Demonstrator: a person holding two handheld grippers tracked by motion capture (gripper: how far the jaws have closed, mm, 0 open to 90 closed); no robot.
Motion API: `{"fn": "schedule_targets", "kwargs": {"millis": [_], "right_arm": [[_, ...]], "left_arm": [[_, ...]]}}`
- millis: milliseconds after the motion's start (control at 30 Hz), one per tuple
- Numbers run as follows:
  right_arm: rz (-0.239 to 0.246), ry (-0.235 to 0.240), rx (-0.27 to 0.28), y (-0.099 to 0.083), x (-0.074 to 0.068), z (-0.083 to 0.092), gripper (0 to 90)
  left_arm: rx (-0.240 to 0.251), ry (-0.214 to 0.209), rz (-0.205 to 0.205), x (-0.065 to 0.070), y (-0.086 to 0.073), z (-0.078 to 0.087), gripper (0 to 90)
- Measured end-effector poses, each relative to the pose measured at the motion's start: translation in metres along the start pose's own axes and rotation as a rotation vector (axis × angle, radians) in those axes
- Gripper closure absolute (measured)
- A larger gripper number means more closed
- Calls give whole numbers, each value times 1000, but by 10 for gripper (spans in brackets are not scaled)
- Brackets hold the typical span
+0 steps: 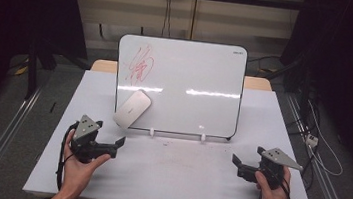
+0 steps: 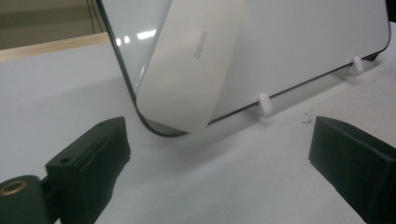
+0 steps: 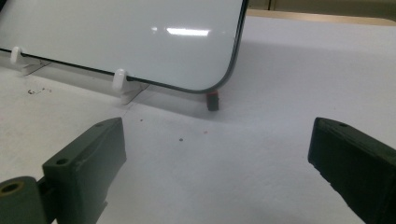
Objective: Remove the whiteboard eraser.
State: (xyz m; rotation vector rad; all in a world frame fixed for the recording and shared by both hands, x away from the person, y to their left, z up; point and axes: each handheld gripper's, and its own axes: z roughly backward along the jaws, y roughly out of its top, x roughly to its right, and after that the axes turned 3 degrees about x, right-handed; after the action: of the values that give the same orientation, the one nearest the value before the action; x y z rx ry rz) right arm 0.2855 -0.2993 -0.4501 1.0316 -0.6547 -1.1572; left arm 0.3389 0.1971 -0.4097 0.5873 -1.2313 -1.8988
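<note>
I cannot read the red scribble on the whiteboard. The eraser covers its lower left corner; the eraser's lettering is blurred.

2 black grippers are seen: the left gripper and the right gripper. Each is topped by a grey 3-cornered plate, and black cables are trailed from both. Blocky dark jaws with small screw holes and a brass-coloured ring are shown in the gripper views. No sleeves are worn on the forearms.

A white eraser clings tilted to the upright whiteboard's lower left, below red, seemingly scribbled marks.
</note>
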Motion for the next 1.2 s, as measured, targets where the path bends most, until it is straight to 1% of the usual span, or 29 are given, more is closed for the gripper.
{"fn": "schedule_targets", "kwargs": {"millis": [67,100,133,167,200,233,300,333,400,433,467,500,533,567,600,633,667,700,733,767,833,867,967,1000,1033,1067,1100,1133,1200], "right_arm": [[-1,0,-4,0,0,-1,43],[0,0,-4,0,0,-1,43],[-1,-1,-4,0,0,-1,43],[-1,-1,-5,0,0,-1,43],[0,2,-6,0,0,-1,43],[3,4,-8,0,0,-1,43],[5,7,-7,0,-1,-1,43],[5,7,-7,0,-1,-1,43],[8,8,-4,0,-1,-2,44],[7,10,-9,0,-1,-2,45],[6,11,-10,1,-2,-2,45],[8,15,-9,1,-2,-3,45],[9,18,-10,1,-2,-3,45],[10,19,-12,0,-2,-3,45],[10,21,-12,1,-3,-3,45],[11,22,-11,1,-3,-2,45],[12,23,-9,1,-3,-2,45],[12,23,-9,1,-3,-2,45],[10,24,-11,1,-3,-2,45],[10,23,-10,1,-3,-2,45],[13,21,-12,1,-4,-3,45],[14,22,-12,1,-4,-3,45],[21,24,-14,0,-4,-2,45],[20,25,-13,0,-4,-2,45],[19,24,-13,1,-4,-2,45],[20,22,-12,1,-4,-3,45],[21,21,-15,1,-4,-3,45],[19,23,-16,1,-5,-4,45],[25,25,-17,1,-6,-4,46]], "left_arm": [[-2,-4,-18,1,5,-2,47],[-2,-4,-18,1,5,-2,48],[-6,-3,-32,1,8,-4,49],[-18,-4,-66,2,13,-7,52],[-18,-4,-66,2,13,-7,62],[-26,-6,-90,3,16,-10,77],[-27,-13,-101,2,26,-16,72],[-27,-13,-101,2,26,-16,73],[-27,8,-131,3,36,-20,68],[-48,-4,-152,3,46,-24,59],[-48,-4,-152,3,46,-24,59],[-56,-4,-159,3,52,-25,58],[-47,-6,-164,4,56,-26,59],[-51,3,-195,4,65,-29,59],[-51,3,-195,4,65,-29,59],[-39,9,-198,4,68,-31,59],[-42,24,-224,4,73,-36,59],[-42,24,-224,4,73,-36,62],[-45,39,-241,5,73,-40,68],[-44,55,-245,6,72,-43,72],[-36,47,-228,7,68,-51,101],[-67,55,-278,11,67,-59,93],[-79,54,-272,10,67,-63,106],[-94,54,-272,9,67,-65,113],[-107,80,-285,9,67,-72,111],[-106,96,-289,9,66,-76,122],[-106,96,-289,9,66,-76,135],[-115,99,-286,7,64,-80,138],[-128,93,-289,7,62,-82,150]]}}
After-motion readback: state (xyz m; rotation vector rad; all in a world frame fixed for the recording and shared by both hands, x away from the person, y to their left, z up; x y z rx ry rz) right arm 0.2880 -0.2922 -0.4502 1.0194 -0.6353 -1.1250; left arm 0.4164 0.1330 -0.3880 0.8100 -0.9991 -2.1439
